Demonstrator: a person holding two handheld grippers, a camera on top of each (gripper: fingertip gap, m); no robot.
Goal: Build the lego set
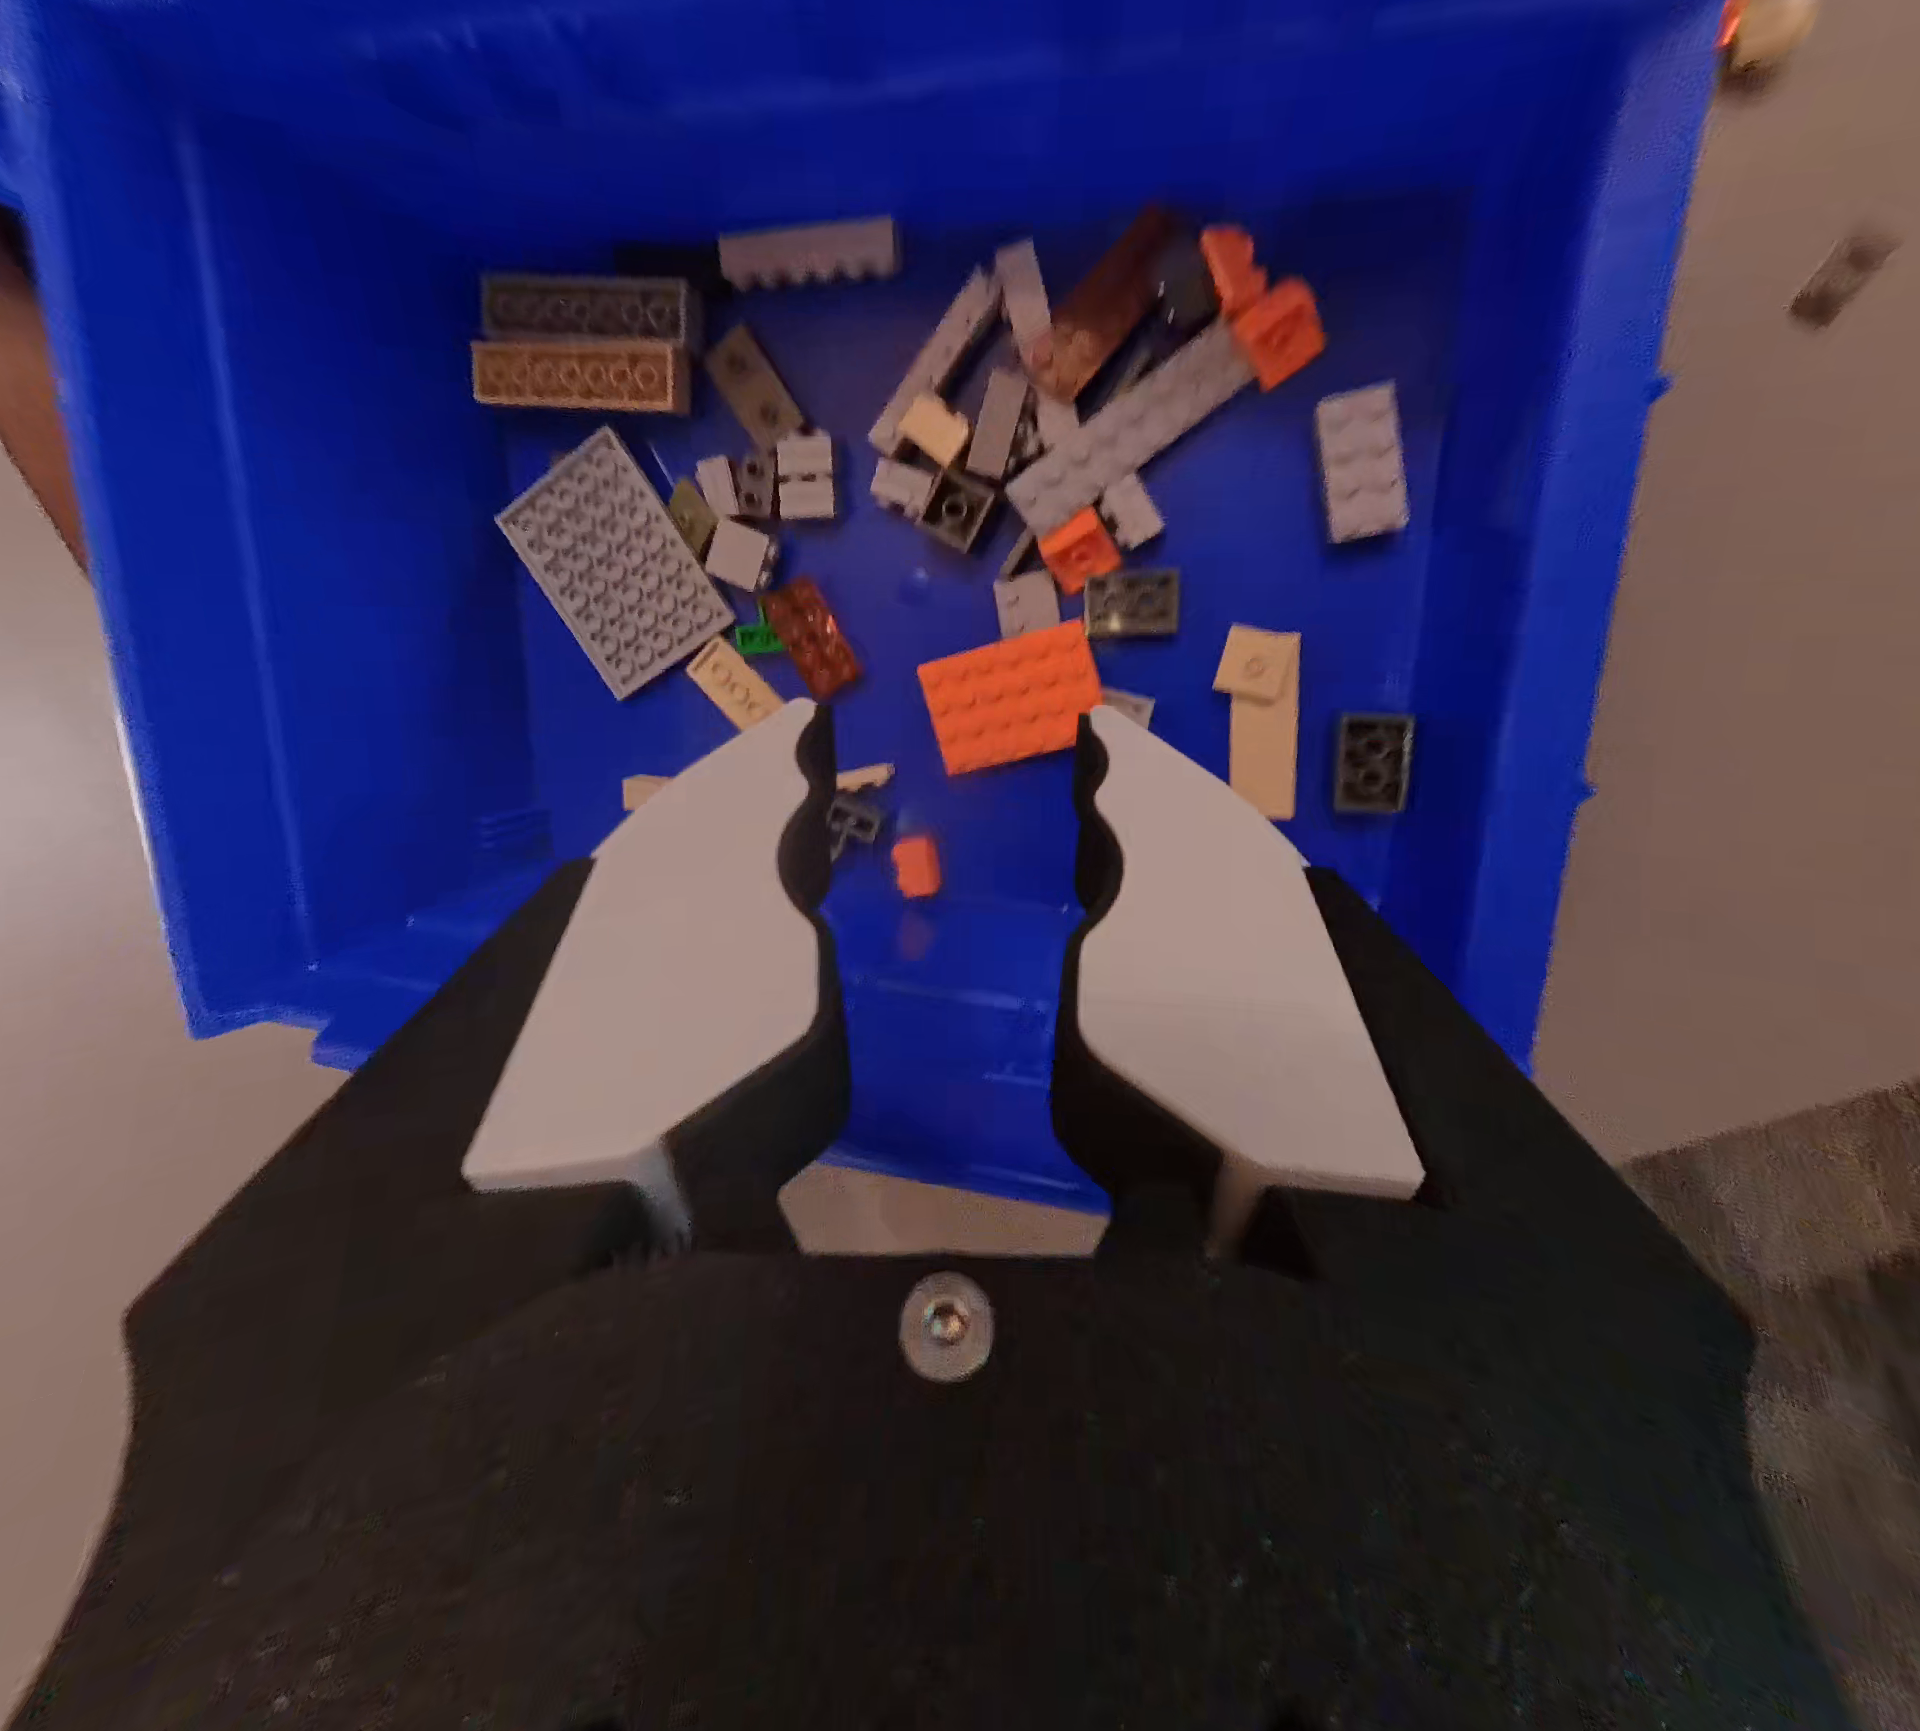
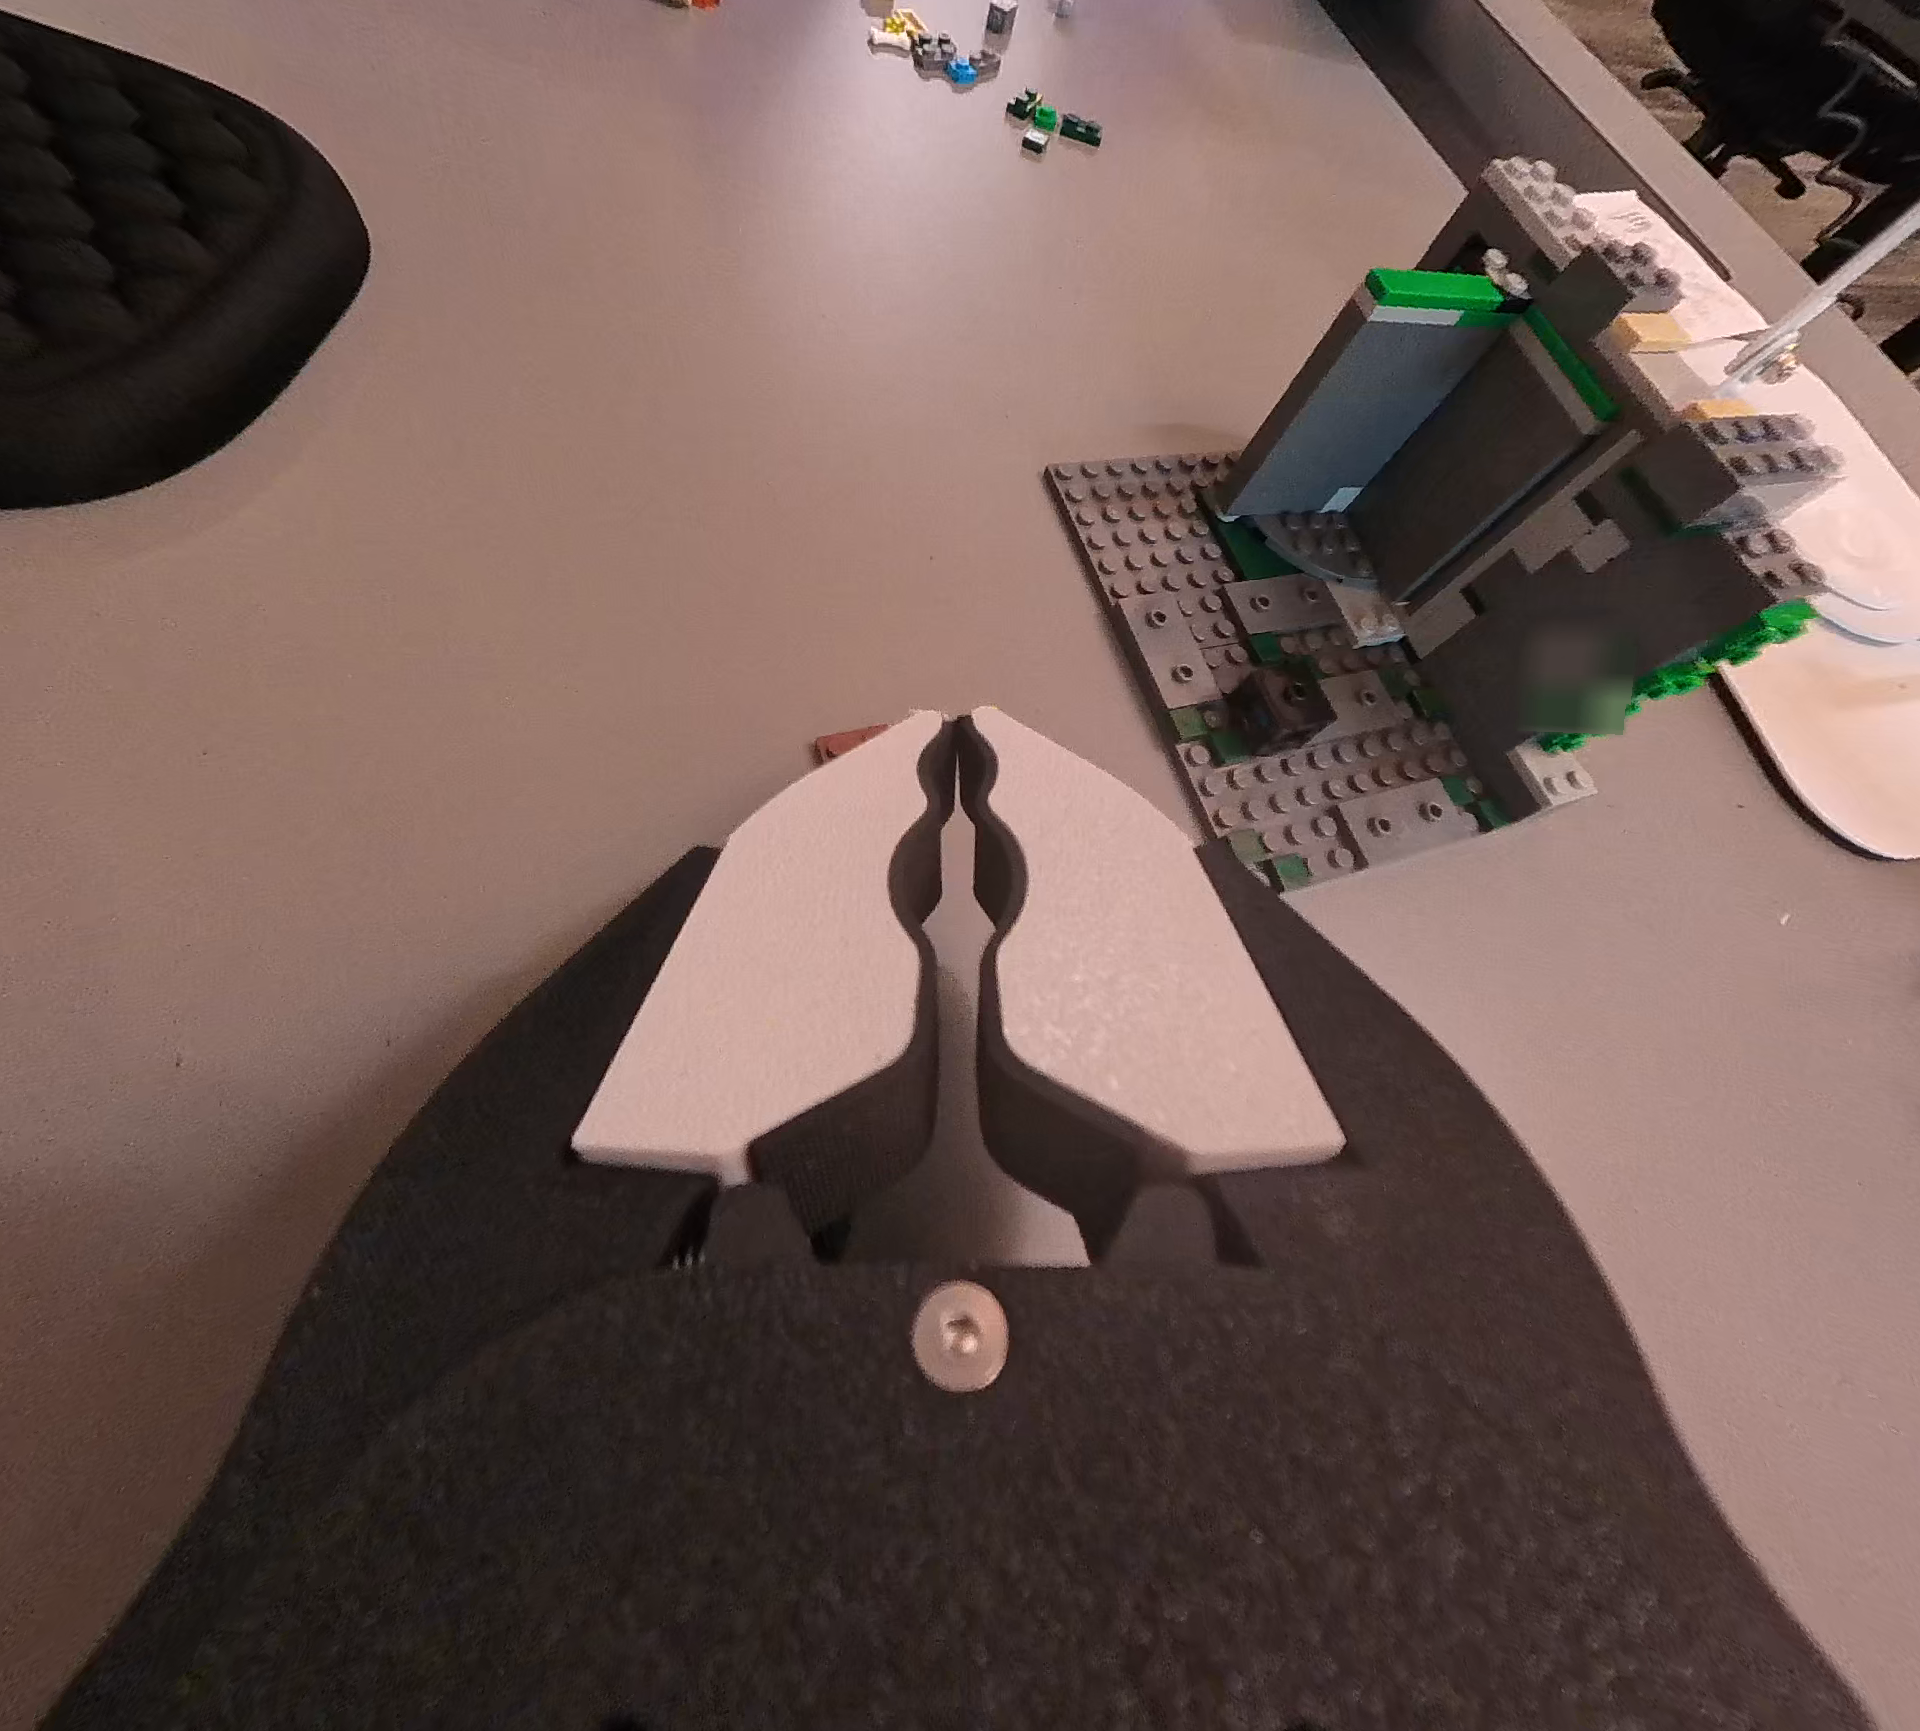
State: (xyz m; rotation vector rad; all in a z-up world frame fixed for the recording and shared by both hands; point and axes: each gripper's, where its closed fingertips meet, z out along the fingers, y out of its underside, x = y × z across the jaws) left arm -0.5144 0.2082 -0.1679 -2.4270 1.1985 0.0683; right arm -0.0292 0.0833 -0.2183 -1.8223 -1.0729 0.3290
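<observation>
Step in hand, by my reading: picking the next piece out of the stock. The left tool (image 1: 951,725) hangs over the blue bin (image 1: 260,538), jaws spread apart and empty. Loose bricks cover the bin floor. The orange plate (image 1: 1008,694) lies just beyond the tips, toward 1 o'clock from the gap. A small orange brick (image 1: 916,865) shows between the two fingers, lower down. A large grey plate (image 1: 613,559) sits at 10 o'clock.

The right tool (image 2: 954,723) is pressed closed with nothing between the jaws, low over the bench (image 2: 623,434). The part-built grey and green model (image 2: 1455,559) stands on its baseplate at 2 o'clock, near but apart. A small brown piece (image 2: 847,739) lies just beside the left tip.

Next move likely calls for lowering the left tool into the bin and straddling one chosen piece cleanly; neighbours crowd close, so a stray pick is a risk.
</observation>
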